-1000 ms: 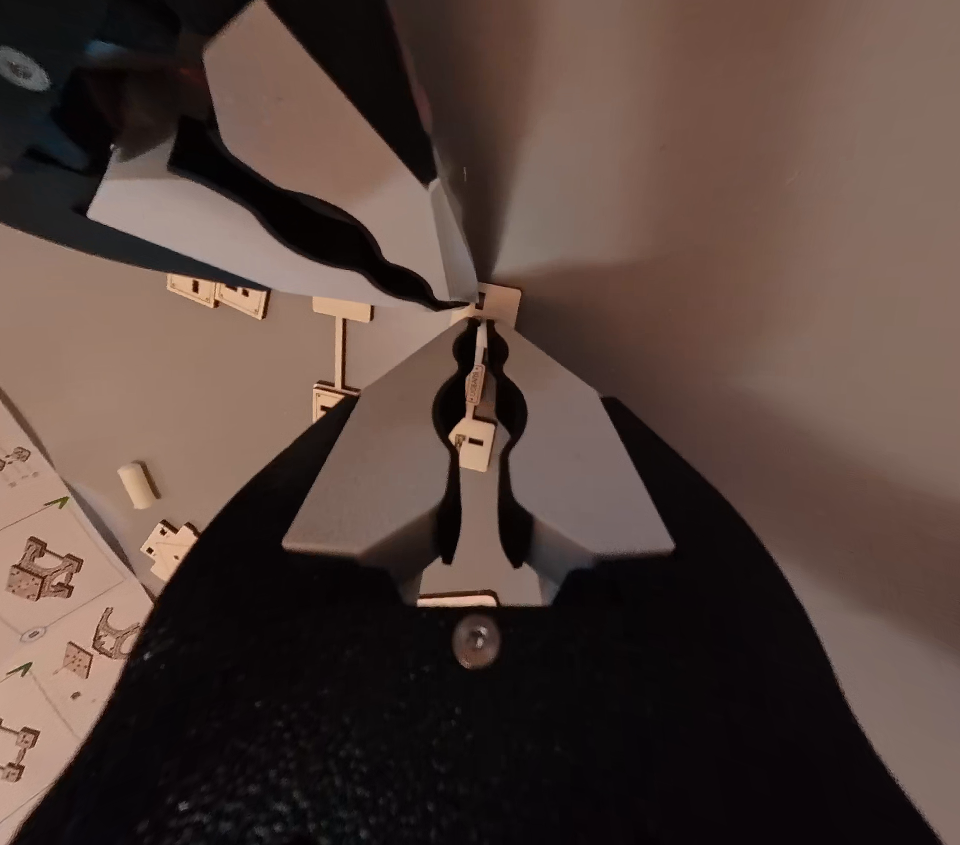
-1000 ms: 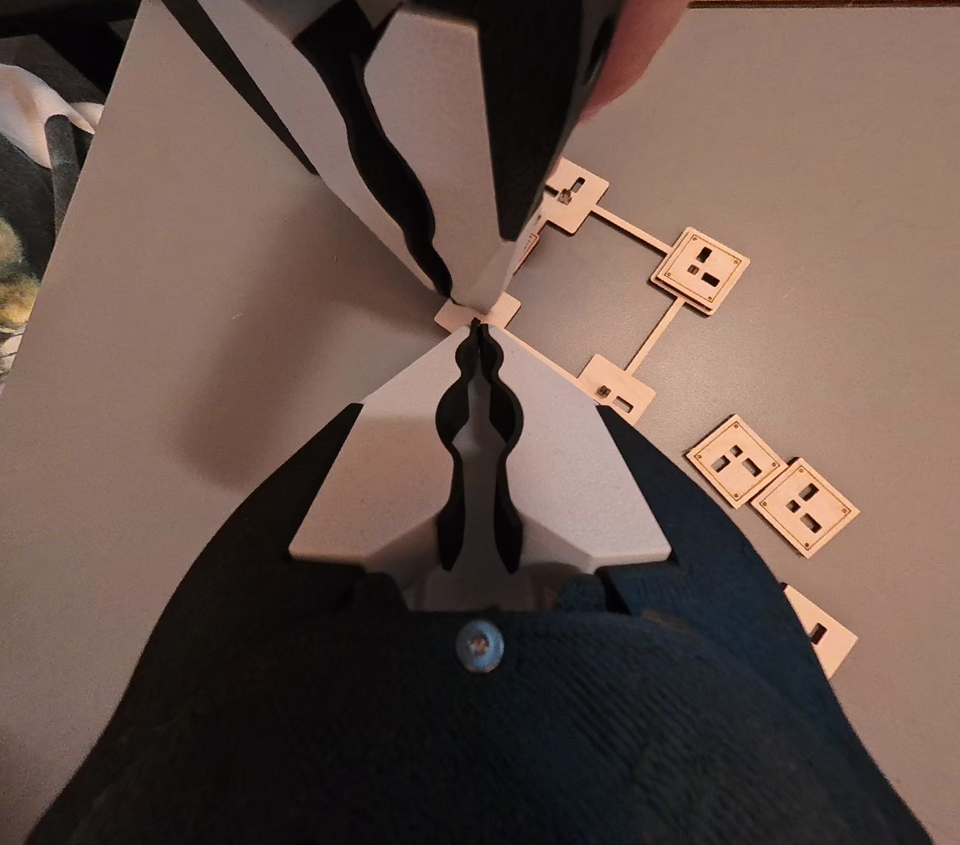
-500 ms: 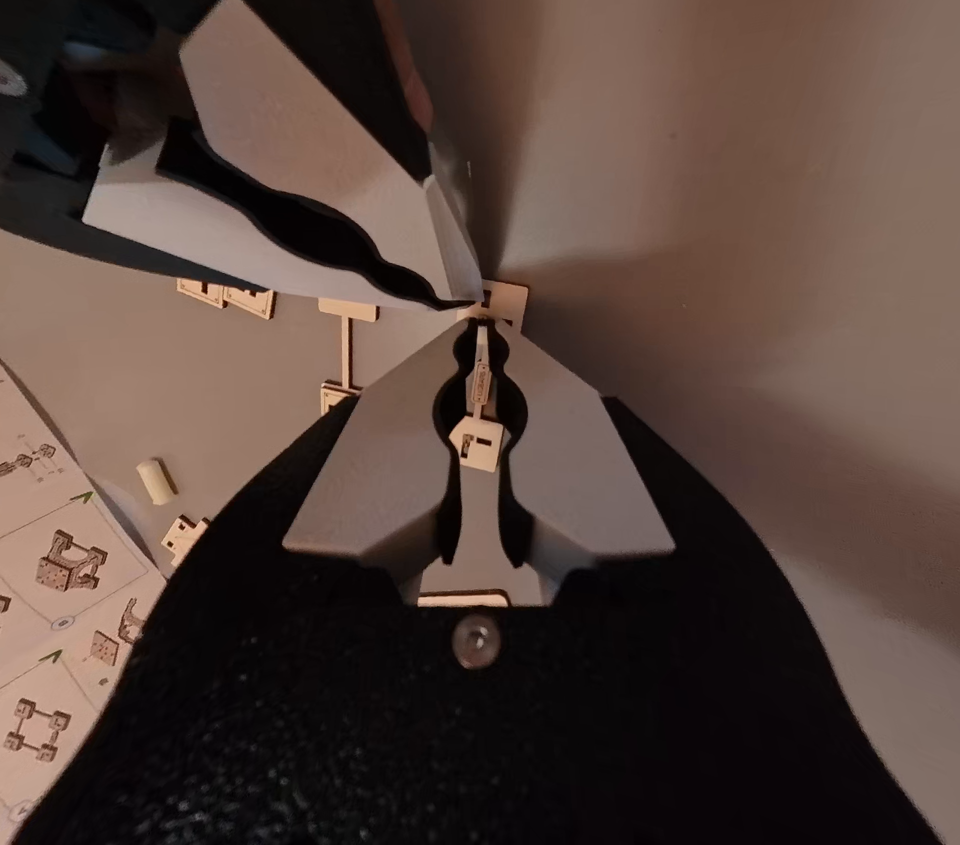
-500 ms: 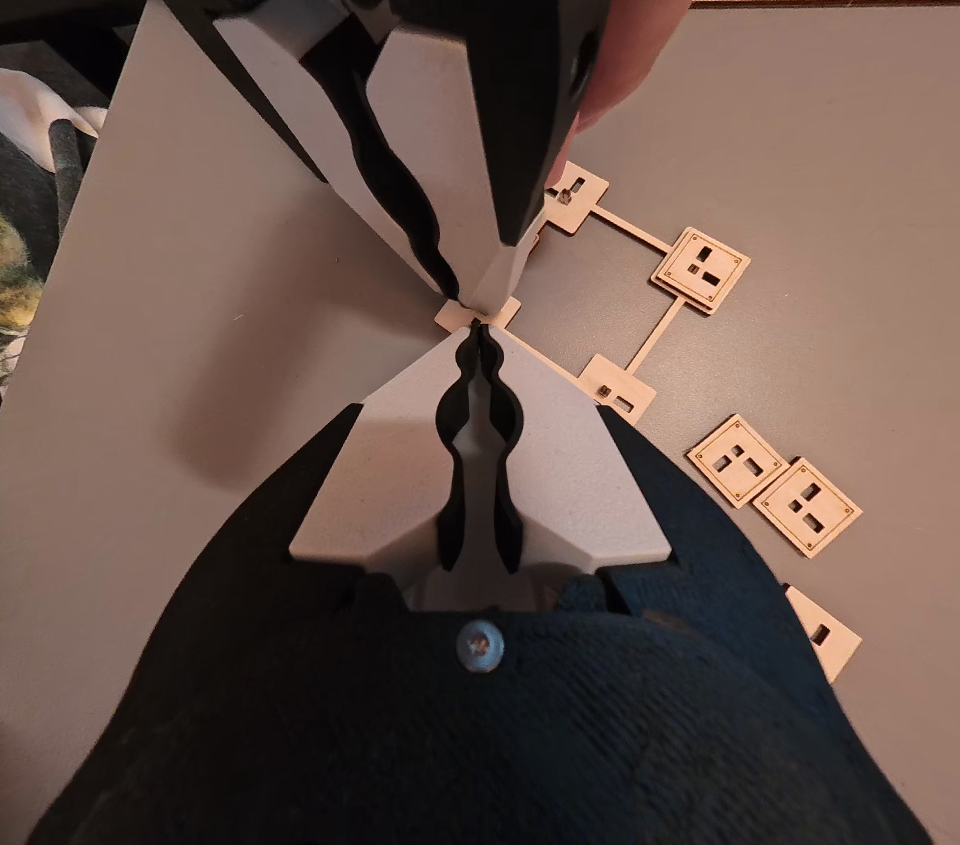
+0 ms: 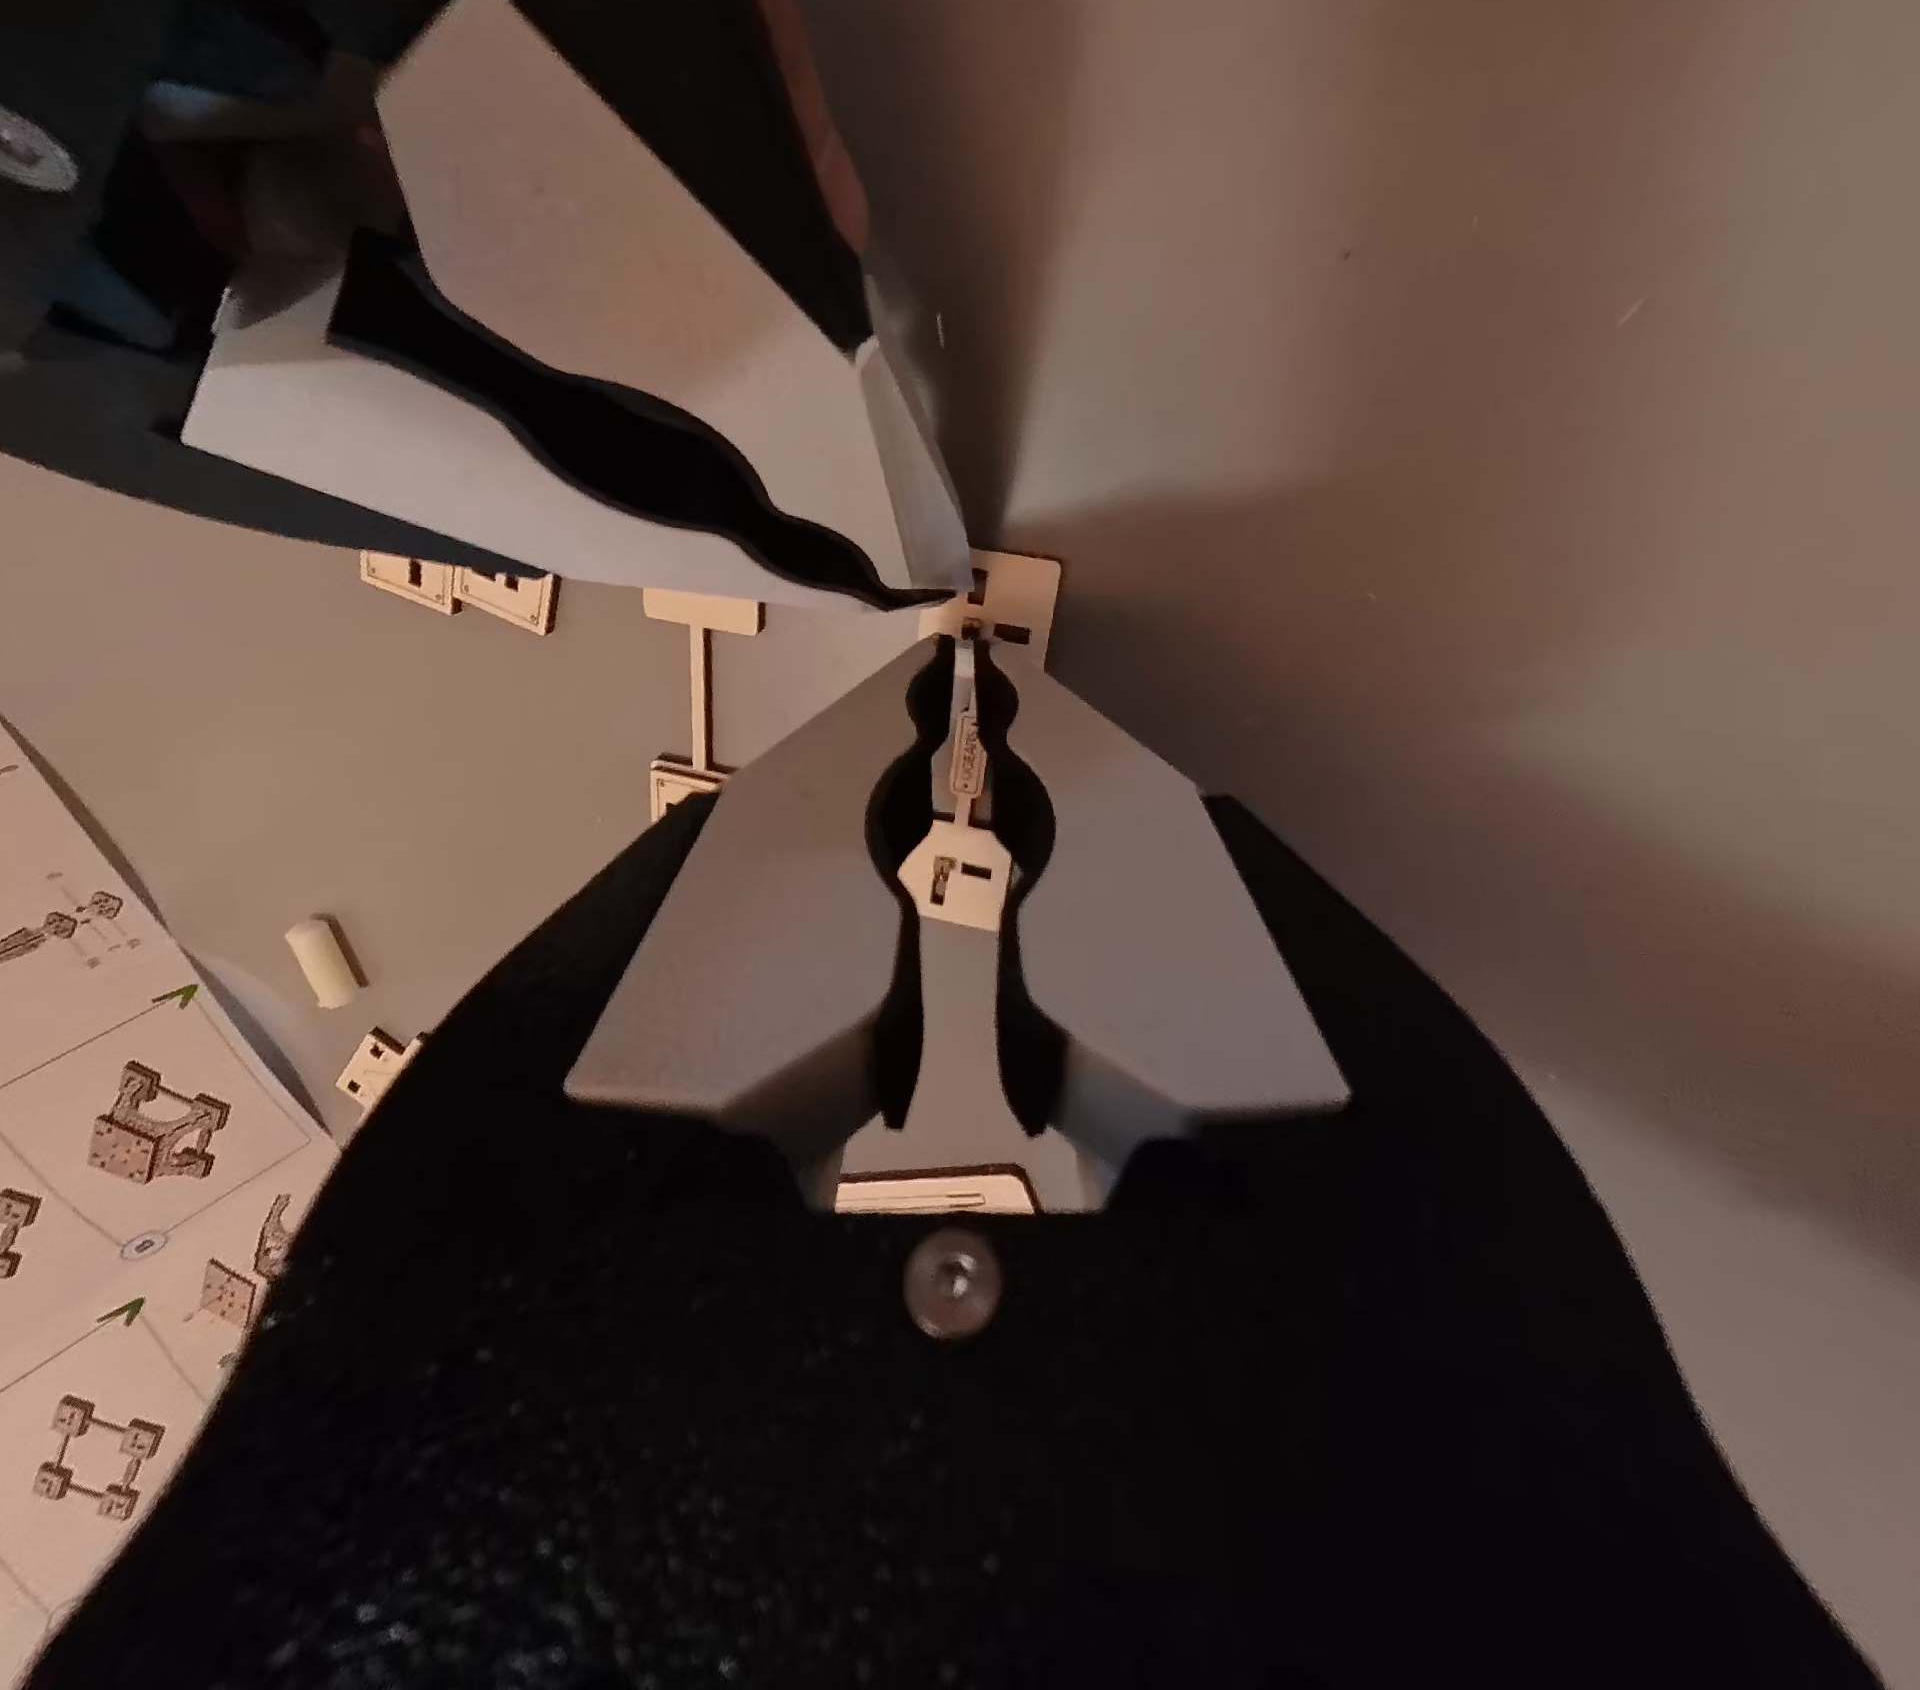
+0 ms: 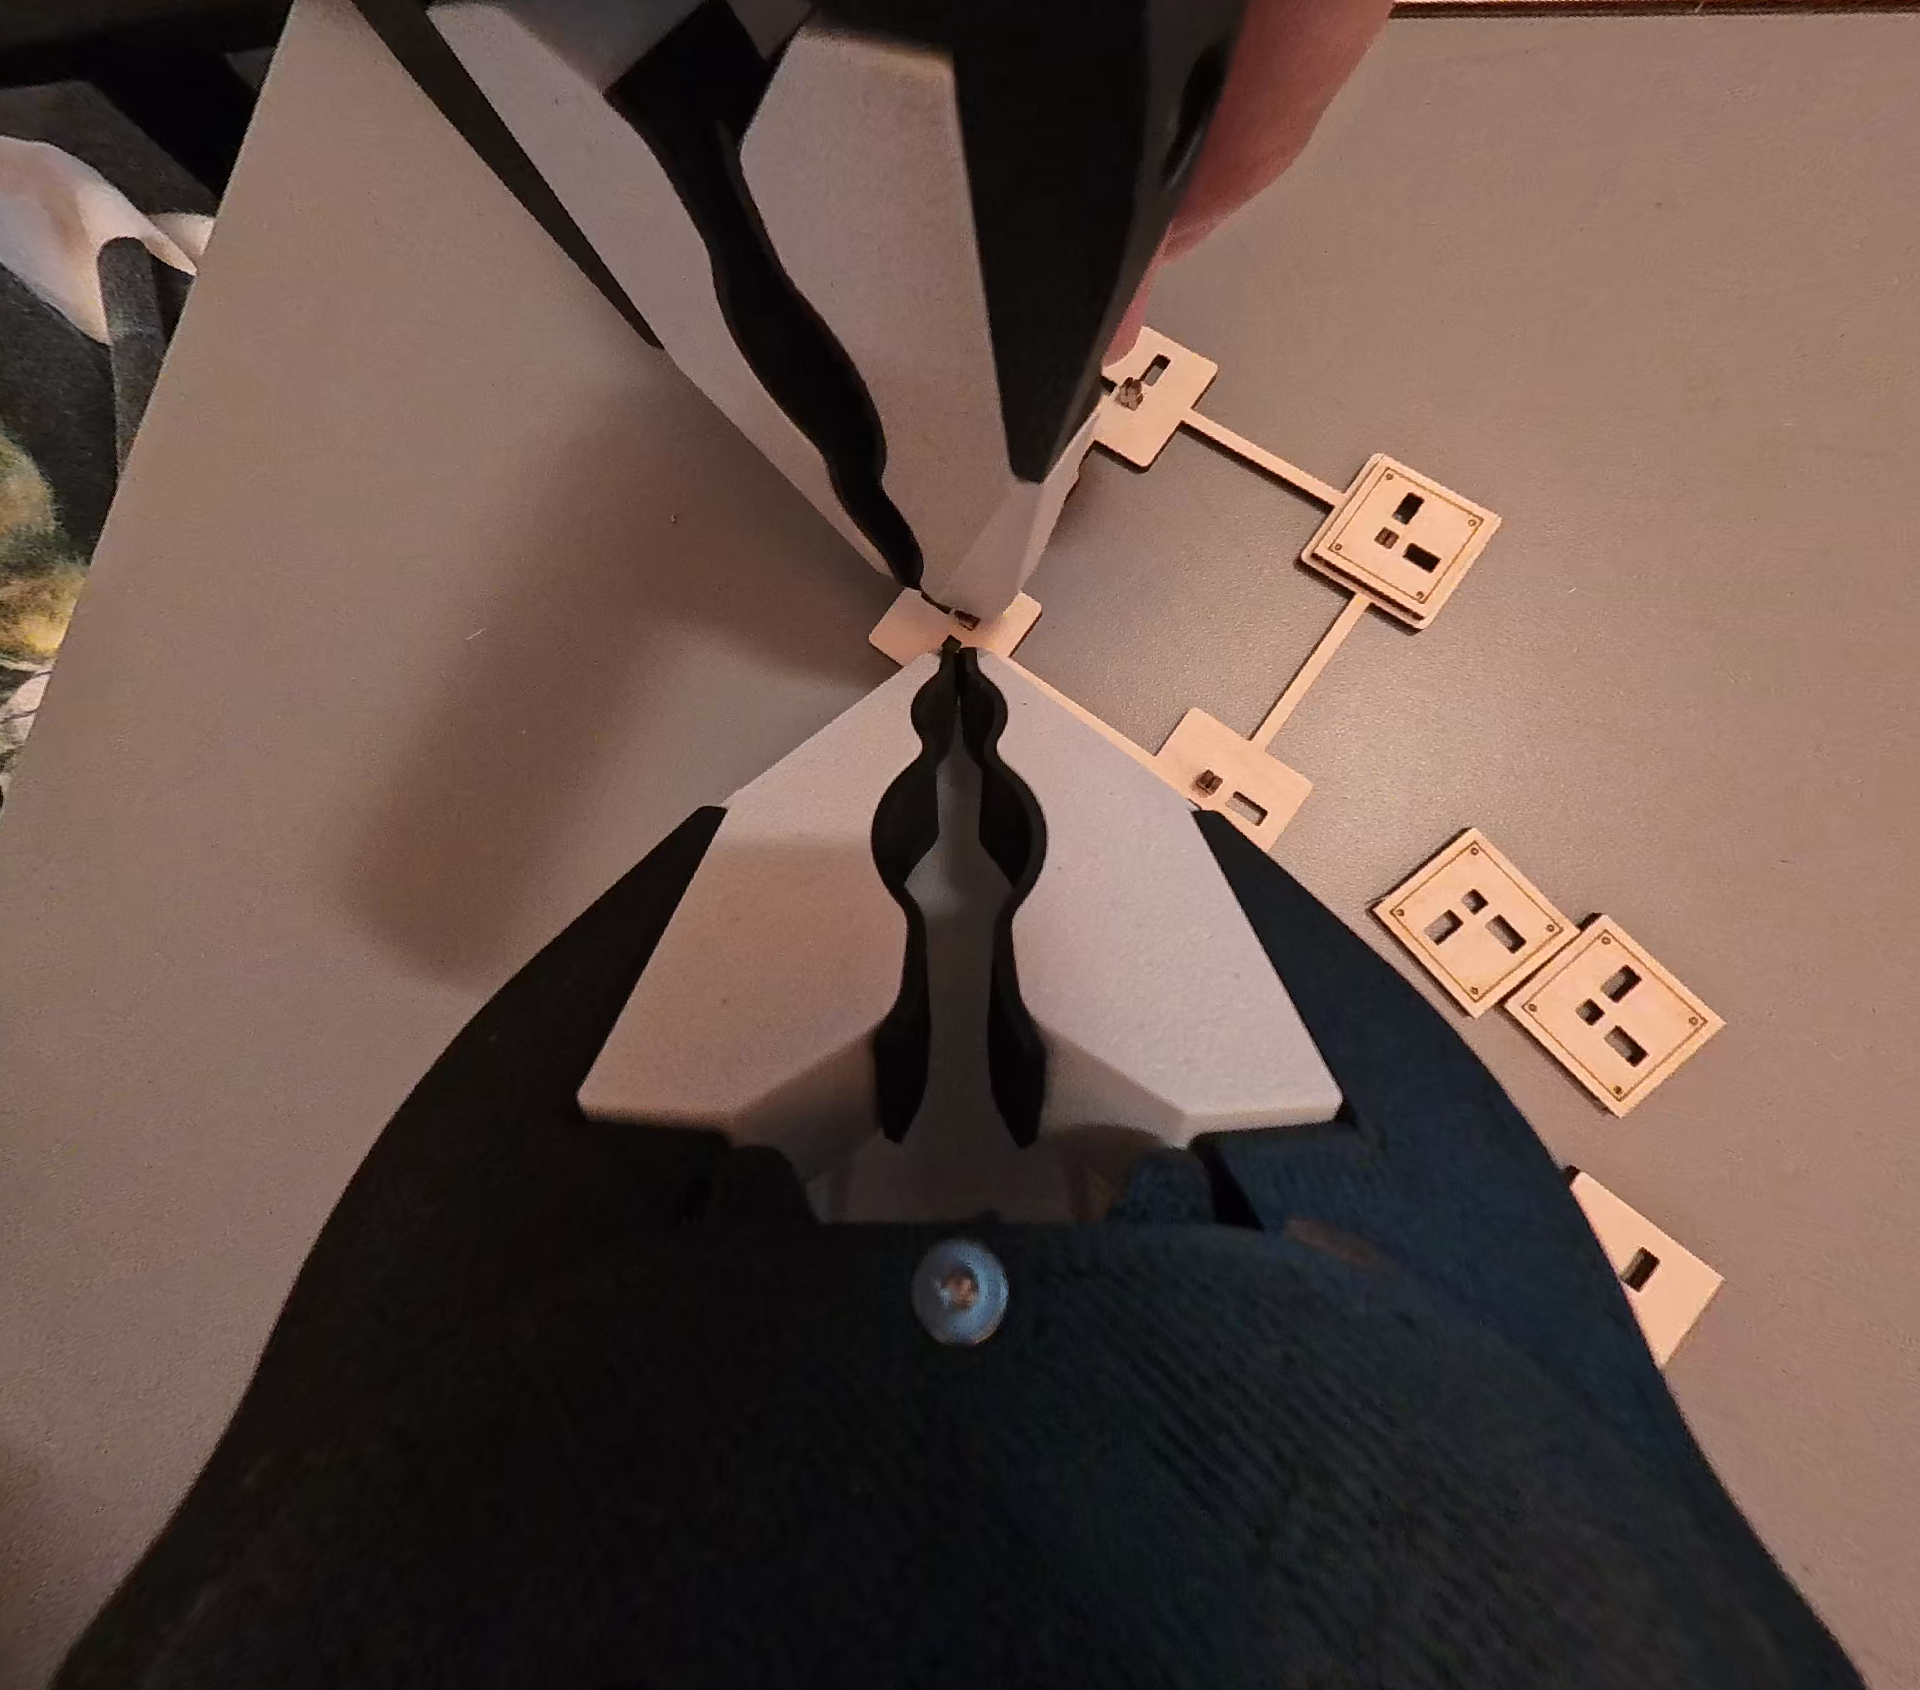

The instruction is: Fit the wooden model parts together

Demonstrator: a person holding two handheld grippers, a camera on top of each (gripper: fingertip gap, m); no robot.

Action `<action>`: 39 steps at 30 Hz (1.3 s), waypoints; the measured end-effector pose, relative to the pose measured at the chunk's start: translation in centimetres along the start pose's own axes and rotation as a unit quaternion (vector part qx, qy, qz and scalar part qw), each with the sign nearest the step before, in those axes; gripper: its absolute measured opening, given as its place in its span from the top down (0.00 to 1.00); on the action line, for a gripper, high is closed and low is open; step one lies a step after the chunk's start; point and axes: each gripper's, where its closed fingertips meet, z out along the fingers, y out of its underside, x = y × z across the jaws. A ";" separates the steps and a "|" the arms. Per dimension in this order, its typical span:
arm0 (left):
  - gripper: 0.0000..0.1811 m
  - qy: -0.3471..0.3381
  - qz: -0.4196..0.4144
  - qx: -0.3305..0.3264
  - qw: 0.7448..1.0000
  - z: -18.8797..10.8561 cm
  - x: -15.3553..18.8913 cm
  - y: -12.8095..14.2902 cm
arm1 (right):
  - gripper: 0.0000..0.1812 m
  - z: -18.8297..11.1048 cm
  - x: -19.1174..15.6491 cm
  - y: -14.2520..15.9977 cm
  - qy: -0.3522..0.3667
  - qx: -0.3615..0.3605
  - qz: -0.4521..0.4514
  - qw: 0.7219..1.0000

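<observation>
Each wrist camera looks steeply down along its own grey wedge fingers, very close to the grey tabletop [image 6: 1558, 269], and both views share the small pale square wooden plate [image 5: 1013, 596] [image 6: 956, 624] at centre (opposing gripper entering from 11 o'clock).

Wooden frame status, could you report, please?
Left tongs shut on wooden frame. Right tongs shut at its corner square. Nothing in the way.
</observation>
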 end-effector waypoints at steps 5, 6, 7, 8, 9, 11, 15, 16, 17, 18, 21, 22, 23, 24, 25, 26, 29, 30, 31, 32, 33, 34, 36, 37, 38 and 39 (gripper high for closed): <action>1.00 0.001 0.000 0.001 1.000 0.0 0.2 0.0 | 1.00 0.0 0.0 0.0 0.000 0.000 0.000 1.000; 1.00 0.002 0.000 0.002 1.000 0.0 0.2 0.0 | 1.00 0.0 0.0 0.0 0.000 0.000 0.000 1.000; 1.00 0.003 0.000 0.002 1.000 0.0 0.2 0.0 | 1.00 0.0 0.0 0.0 0.000 0.001 0.000 1.000; 1.00 0.004 -0.002 0.002 1.000 0.0 0.3 0.0 | 1.00 0.0 0.0 0.0 0.000 0.000 0.000 1.000; 1.00 0.005 -0.003 0.002 1.000 0.0 0.3 0.0 | 1.00 0.0 0.0 0.0 0.000 0.000 0.000 1.000; 1.00 0.005 0.000 0.002 1.000 0.0 0.3 0.0 | 1.00 0.0 0.0 0.0 0.001 0.000 0.000 1.000; 1.00 0.007 -0.002 0.004 1.000 0.0 0.3 0.0 | 1.00 0.0 0.0 0.0 0.001 0.000 0.000 1.000; 1.00 0.006 0.000 0.003 1.000 0.0 0.3 -0.1 | 1.00 0.0 0.0 0.0 0.001 0.000 0.000 1.000; 1.00 0.006 0.000 0.003 1.000 0.0 0.3 0.0 | 1.00 0.0 0.0 0.0 0.000 0.000 0.000 1.000; 1.00 0.006 -0.001 0.003 1.000 0.0 0.3 0.0 | 1.00 0.0 0.0 0.0 0.000 0.001 0.000 1.000; 0.99 0.007 -0.002 0.005 1.000 0.0 0.3 -0.1 | 1.00 0.0 0.0 0.0 0.000 0.001 0.001 1.000; 0.98 0.011 -0.003 0.010 1.000 -0.1 0.4 -0.2 | 1.00 0.0 0.0 0.0 0.000 0.002 0.001 1.000; 0.97 0.014 -0.004 0.016 1.000 -0.1 0.5 -0.4 | 1.00 0.0 0.0 0.0 -0.001 0.002 0.001 1.000; 0.97 0.017 -0.004 0.018 1.000 -0.2 0.6 -0.5 | 1.00 0.0 0.0 0.0 -0.001 0.002 0.001 1.000; 0.96 0.012 -0.002 0.018 1.000 -0.2 0.5 -0.6 | 1.00 0.0 0.0 0.0 -0.001 0.002 0.001 1.000; 0.97 0.006 0.002 0.018 1.000 -0.1 0.4 -0.6 | 1.00 0.0 0.0 0.0 0.000 0.001 0.001 1.000; 0.98 0.005 0.004 0.015 1.000 0.0 0.3 -0.7 | 1.00 0.0 0.0 0.0 0.000 0.001 0.001 1.000; 1.00 0.003 0.006 0.011 1.000 0.1 0.2 -0.5 | 1.00 0.0 0.0 0.0 0.000 0.002 0.001 1.000; 1.00 0.002 0.007 0.007 1.000 0.1 0.2 -0.4 | 1.00 0.0 0.0 0.0 0.000 0.001 0.001 1.000; 1.00 0.002 0.008 0.006 1.000 0.1 0.2 -0.4 | 1.00 0.0 0.0 0.0 0.000 0.001 0.001 1.000; 1.00 0.003 0.008 0.006 1.000 0.1 0.2 -0.4 | 1.00 0.0 0.0 0.0 0.000 0.001 0.001 1.000; 1.00 0.003 0.008 0.005 1.000 0.1 0.2 -0.4 | 1.00 0.0 0.0 0.0 0.000 0.001 0.001 1.000; 1.00 0.002 0.012 0.003 1.000 0.1 0.2 -0.4 | 1.00 0.0 0.0 0.0 0.000 0.001 0.000 1.000; 1.00 0.002 0.013 0.003 1.000 0.1 0.2 -0.4 | 1.00 0.0 0.0 0.0 0.000 0.001 0.000 1.000; 1.00 0.004 0.012 0.004 1.000 0.1 0.2 -0.4 | 1.00 0.0 0.0 0.0 0.000 0.001 0.000 1.000; 1.00 0.007 0.012 0.005 1.000 0.1 0.1 -0.4 | 1.00 0.0 0.0 0.0 0.000 0.001 -0.001 1.000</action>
